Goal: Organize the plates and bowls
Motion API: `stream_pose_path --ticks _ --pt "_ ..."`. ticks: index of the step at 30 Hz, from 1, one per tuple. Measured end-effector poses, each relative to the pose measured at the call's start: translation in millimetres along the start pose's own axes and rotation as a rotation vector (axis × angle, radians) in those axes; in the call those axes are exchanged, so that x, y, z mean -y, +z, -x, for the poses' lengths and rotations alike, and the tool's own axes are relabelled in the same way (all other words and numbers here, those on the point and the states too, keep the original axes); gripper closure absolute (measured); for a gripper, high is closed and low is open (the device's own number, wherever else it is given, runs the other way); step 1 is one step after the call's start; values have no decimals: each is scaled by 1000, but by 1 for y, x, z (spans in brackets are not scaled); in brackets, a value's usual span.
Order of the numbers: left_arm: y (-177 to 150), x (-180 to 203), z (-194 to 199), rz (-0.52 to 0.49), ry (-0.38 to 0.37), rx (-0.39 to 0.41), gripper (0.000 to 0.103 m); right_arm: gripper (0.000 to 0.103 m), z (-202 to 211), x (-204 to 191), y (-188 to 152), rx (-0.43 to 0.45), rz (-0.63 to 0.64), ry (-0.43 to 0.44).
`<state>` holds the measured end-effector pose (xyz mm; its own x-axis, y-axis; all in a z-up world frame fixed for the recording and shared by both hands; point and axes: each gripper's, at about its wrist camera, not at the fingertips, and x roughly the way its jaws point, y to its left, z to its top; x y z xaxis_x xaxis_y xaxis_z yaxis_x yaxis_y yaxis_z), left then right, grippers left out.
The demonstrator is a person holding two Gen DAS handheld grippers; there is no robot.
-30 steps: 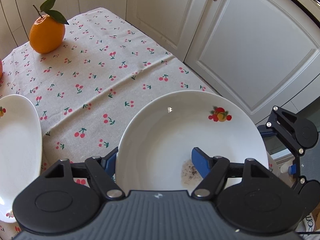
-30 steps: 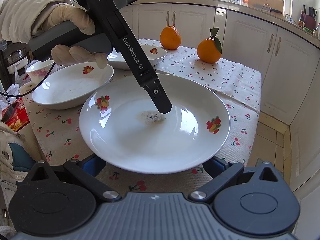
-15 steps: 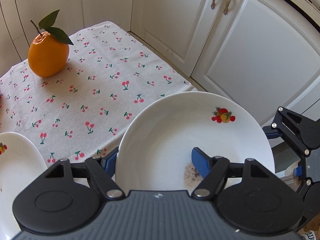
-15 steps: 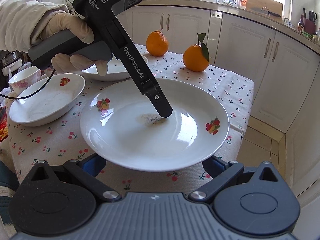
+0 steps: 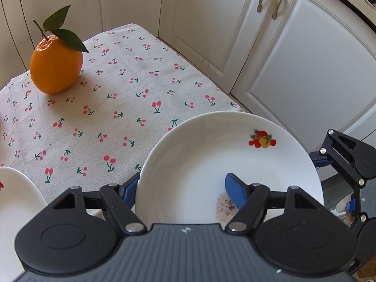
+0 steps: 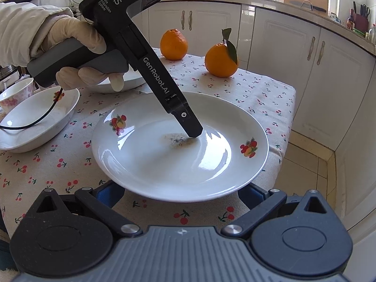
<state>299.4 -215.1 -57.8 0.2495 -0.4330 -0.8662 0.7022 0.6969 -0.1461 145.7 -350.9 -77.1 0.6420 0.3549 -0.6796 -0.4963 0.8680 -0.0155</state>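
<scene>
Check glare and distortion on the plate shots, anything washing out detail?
Right wrist: window glare streaks the plate right of the residue, and the window itself is blown out; cabinet lines bow from the fisheye. Left wrist: even light, no glare on the plate; the orange casts a soft shadow; sharp focus, with door edges curving outward.

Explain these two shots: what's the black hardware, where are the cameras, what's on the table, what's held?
No robot arm here: a person holds a pistol-grip tool with two fingers in each hand, with a fisheye camera on each looking along the fingers.

In the left wrist view, the left gripper grips the white plate by its rim, one blue finger inside by a food smear, the other under the edge.

The right wrist view shows the same plate, the gloved hand, and the right gripper open below the near rim, gripping nothing.

On the cherry-print tablecloth: two oranges, two more white dishes, a cup.
</scene>
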Motion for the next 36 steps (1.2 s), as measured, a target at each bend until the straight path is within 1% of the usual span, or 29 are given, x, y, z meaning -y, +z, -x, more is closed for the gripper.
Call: stream_pose_path --ticks 11,16,19,26,32,35,36 --pt "1 4 -2 -28 24 14 29 0 -6 -1 -4 -6 -5 -20" --pt "2 8 2 -43 47 22 25 0 -4 -3 -4 -6 -11 -31" --pt "3 11 11 -52 60 40 22 0 3 -4 -4 -2 -20 -37" --pt "-5 21 51 -46 100 110 18 0 33 -17 -6 17 -40 -81" --pt "-23 36 98 -41 132 182 16 0 60 -44 -4 58 -61 -109" --pt "-40 44 125 -31 151 239 14 0 70 -60 0 93 -61 -116" --pt "-47 46 136 -22 158 272 13 0 73 -66 1 107 -57 -118"
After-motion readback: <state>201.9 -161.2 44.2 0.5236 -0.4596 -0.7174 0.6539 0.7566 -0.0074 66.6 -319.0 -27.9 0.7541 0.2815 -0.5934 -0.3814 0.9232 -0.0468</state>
